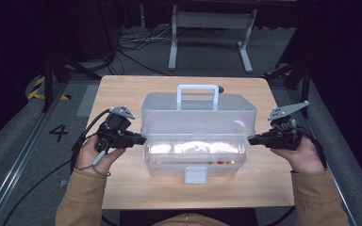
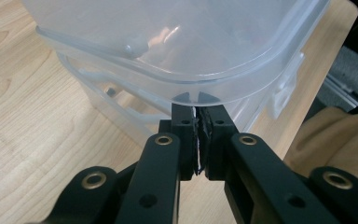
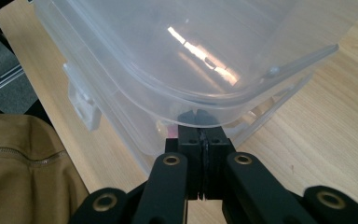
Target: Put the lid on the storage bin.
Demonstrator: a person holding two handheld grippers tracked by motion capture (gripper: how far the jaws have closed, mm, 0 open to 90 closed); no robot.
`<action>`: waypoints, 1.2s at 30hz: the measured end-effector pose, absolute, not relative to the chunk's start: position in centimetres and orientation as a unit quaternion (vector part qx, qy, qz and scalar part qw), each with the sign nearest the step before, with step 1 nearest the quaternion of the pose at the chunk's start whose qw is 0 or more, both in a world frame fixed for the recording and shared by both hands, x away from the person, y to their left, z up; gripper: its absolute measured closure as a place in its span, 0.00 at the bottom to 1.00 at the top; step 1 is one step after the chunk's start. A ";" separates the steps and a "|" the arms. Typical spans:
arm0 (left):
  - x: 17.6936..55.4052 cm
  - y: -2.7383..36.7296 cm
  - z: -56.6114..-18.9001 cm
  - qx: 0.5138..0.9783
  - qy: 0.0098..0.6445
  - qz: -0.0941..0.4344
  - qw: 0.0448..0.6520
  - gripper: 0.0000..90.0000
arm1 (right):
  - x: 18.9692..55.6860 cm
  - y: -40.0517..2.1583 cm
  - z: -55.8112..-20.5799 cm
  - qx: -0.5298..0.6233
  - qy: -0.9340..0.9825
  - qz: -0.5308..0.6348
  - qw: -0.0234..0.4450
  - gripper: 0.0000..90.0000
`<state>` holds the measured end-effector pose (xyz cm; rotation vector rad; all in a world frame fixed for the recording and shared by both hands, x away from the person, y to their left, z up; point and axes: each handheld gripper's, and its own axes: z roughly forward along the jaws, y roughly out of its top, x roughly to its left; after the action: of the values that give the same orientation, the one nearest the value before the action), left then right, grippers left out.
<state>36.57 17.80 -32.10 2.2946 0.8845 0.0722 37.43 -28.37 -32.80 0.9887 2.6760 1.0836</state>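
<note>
On the wooden bench (image 1: 122, 188) sits a big see-through plastic box (image 1: 193, 162) with a white latch (image 1: 196, 175) at the front. Its lid (image 1: 198, 115) has a pale handle (image 1: 197, 94) on top, and the lid is lifted up at the front, so there is a gap between it and the box. The left gripper (image 1: 139, 140) pinches the lid's rim on one side, and the right gripper (image 1: 253, 140) pinches the rim on the other side. Seen from each gripper's own camera, the black fingers (image 2: 186, 126) are pressed tight together on the thin clear edge of the lid. Something pale and a few small red bits lie inside the box, but I cannot tell what they are. It looks like the step now is moving the lid, either opening or shutting it. Next, both hands should move together at the same speed, so the lid does not twist or slip out.
</note>
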 end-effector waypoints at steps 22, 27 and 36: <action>36.4 17.4 -32.6 0.907 0.309 0.012 0.285 0.97 | 37.4 -27.8 -33.5 0.306 0.901 0.305 0.026 0.99; 36.4 17.2 -32.8 0.913 0.306 0.011 0.271 0.97 | 37.4 -27.5 -33.8 0.306 0.907 0.290 0.022 0.99; 36.4 16.9 -33.1 0.921 0.300 0.006 0.249 0.97 | 37.5 -27.3 -34.3 0.300 0.915 0.270 0.014 0.98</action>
<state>36.45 16.93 -33.13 2.5092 0.8159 0.0167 37.47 -27.27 -34.27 0.9331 2.8496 0.8420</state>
